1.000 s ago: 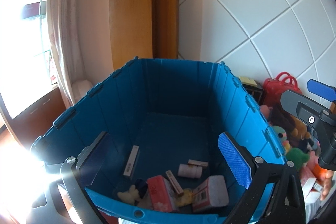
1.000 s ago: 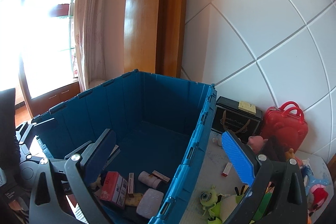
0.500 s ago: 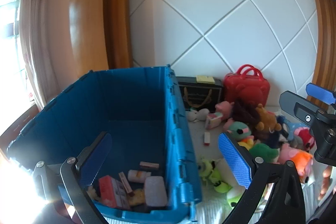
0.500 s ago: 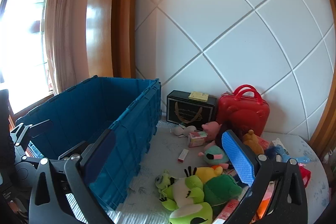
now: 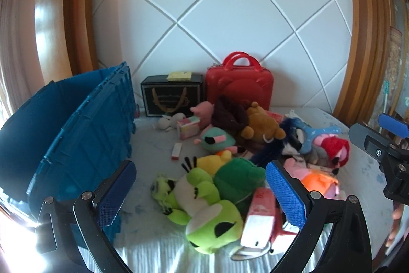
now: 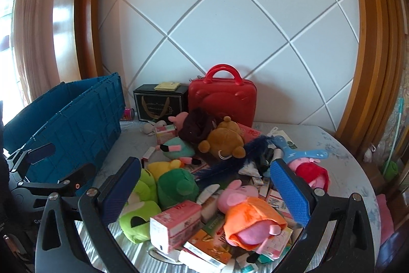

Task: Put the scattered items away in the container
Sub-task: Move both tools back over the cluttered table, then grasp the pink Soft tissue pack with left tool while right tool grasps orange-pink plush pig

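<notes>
The blue crate (image 5: 76,132) stands at the left, and only its outer wall shows. A heap of scattered items covers the table to its right: a light green frog plush (image 5: 212,221), a dark green plush (image 5: 237,178), a brown bear (image 5: 260,124), a small red-and-white tube (image 5: 177,150). My left gripper (image 5: 202,192) hangs open over the green plush toys, holding nothing. In the right wrist view my right gripper (image 6: 205,187) is open and empty above a pink carton (image 6: 176,224) and a pig plush in orange (image 6: 250,214). The crate (image 6: 71,119) lies to its left.
A red carry case (image 5: 240,86) and a black gift box (image 5: 171,99) stand against the quilted white wall behind the heap. A pink can (image 6: 127,113) lies between crate and box. Wooden frames flank the wall. The table edge (image 6: 358,170) curves at the right.
Both grippers have swung right, away from above the crate's inside and over the heap of toys and cartons. Both stayed open and empty throughout.
</notes>
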Demonstrator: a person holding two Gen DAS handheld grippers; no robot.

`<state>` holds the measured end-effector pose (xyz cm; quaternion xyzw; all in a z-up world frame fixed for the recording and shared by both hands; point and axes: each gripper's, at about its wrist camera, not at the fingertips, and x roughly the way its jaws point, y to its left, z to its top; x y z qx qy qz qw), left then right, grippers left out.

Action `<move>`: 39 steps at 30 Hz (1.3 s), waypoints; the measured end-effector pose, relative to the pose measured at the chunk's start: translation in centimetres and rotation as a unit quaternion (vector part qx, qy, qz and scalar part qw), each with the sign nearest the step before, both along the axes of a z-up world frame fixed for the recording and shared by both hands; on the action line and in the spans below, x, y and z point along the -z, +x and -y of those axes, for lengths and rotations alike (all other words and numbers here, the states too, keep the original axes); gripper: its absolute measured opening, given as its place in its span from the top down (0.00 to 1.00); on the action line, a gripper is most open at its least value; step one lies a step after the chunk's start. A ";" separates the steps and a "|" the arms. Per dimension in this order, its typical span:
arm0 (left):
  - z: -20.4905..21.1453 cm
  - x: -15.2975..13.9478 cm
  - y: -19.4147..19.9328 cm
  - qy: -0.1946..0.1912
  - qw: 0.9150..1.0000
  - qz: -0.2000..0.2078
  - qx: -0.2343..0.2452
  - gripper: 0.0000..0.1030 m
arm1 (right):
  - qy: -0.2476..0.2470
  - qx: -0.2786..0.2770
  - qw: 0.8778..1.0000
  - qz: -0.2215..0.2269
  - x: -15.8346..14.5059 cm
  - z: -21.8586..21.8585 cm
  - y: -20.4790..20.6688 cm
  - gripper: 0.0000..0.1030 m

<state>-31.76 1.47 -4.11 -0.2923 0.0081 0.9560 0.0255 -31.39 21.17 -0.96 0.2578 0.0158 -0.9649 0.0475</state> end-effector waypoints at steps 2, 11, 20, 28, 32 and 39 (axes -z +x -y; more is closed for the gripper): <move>-2.0 0.9 -0.1 -0.003 1.000 0.011 0.006 0.00 | -0.001 0.012 1.000 0.012 1.0 -2.1 -0.1 0.00; -7.1 5.3 -2.2 -0.024 0.996 0.074 0.035 0.00 | -0.010 0.044 0.996 0.072 5.5 -6.6 -1.4 0.00; -9.4 9.1 -7.0 -0.043 0.987 0.140 0.074 0.00 | 0.005 0.060 0.991 0.118 7.7 -7.2 -5.6 0.00; -11.3 13.7 -10.8 -0.046 0.961 0.241 0.125 0.00 | 0.019 0.061 0.975 0.213 12.0 -7.5 -10.8 0.00; -12.0 16.0 -11.5 -0.053 0.947 0.285 0.137 0.04 | 0.021 0.060 0.960 0.274 15.1 -7.8 -12.4 0.00; -12.3 19.7 -12.6 -0.053 0.924 0.353 0.133 0.41 | 0.017 0.046 0.941 0.336 19.0 -7.9 -13.4 0.00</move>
